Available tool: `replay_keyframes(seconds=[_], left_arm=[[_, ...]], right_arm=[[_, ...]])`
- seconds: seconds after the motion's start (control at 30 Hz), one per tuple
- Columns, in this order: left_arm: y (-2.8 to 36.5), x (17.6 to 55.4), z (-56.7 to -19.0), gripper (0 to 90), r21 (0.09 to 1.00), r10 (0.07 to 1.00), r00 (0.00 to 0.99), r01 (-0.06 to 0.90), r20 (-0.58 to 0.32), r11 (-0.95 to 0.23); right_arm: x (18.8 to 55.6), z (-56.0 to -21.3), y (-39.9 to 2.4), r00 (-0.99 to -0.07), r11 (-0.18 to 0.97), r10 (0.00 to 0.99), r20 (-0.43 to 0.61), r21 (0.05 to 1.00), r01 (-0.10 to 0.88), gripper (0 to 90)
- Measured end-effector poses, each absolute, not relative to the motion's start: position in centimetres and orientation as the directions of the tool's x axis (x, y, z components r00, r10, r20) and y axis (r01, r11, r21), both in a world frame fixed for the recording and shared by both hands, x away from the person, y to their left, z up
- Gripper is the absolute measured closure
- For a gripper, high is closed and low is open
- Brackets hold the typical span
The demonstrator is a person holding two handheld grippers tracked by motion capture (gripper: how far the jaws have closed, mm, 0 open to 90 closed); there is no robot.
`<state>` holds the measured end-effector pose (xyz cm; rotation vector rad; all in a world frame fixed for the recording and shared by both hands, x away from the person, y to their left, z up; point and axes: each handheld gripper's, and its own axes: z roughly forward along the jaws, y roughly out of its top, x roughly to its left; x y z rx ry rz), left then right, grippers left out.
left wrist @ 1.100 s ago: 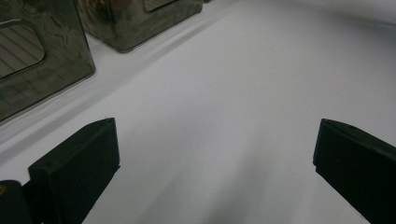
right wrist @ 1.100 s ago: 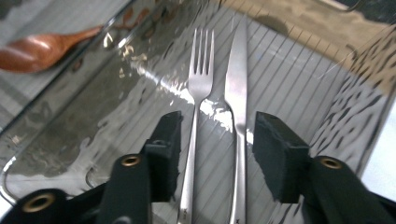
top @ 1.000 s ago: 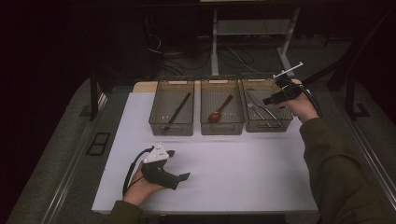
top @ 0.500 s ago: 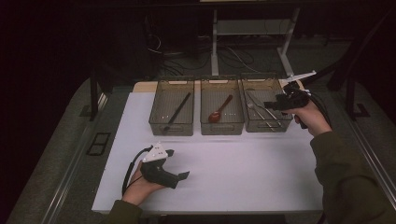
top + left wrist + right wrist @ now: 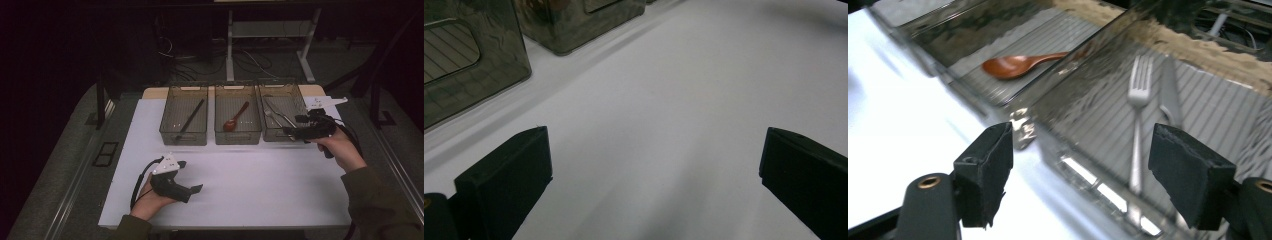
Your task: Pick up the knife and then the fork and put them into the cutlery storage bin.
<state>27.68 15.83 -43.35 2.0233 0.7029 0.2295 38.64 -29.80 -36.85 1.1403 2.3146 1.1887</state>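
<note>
Fork (image 5: 1138,107) – slim, shiny metal – lies in ribbed smoky-plastic bin (image 5: 1198,70); both grippers' fingers open, empty.

The three bins (image 5: 238,121) look like smoky see-through plastic, glossy, with ribbed floors that catch the light, and the fork (image 5: 1137,115) in the right one is bright polished metal. The spoon (image 5: 1020,64) in the middle bin is reddish brown and smooth with a soft sheen, wood or plastic, hard to tell. The table (image 5: 260,185) top is a matt white sheet, smooth, and the pads (image 5: 990,170) of the right gripper (image 5: 1083,175) are matt black with a slightly rough, rubbery face.
</note>
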Motion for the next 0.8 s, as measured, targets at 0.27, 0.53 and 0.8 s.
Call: replay_keyframes(seconds=[0.27, 0.53, 0.8], left_arm=[[15.8, 27.6, -43.4, 0.0, 0.838, 0.565, 0.816, 0.389, -0.121, -0.383], [15.7, 27.6, -43.4, 0.0, 0.837, 0.565, 0.817, 0.389, -0.12, -0.384], [15.6, 27.5, -43.3, 0.0, 0.839, 0.561, 0.82, 0.383, -0.115, -0.388]], right_arm=[[35.1, -38.2, -29.5, -0.668, 0.343, 0.739, 0.089, 0.803, 0.487, 20.2], [32.1, -40.1, -29.2, -0.685, 0.332, 0.723, 0.088, 0.826, 0.456, 18.9], [29.7, -41.4, -29.1, -0.696, 0.294, 0.71, 0.107, 0.853, 0.431, 18.5]])
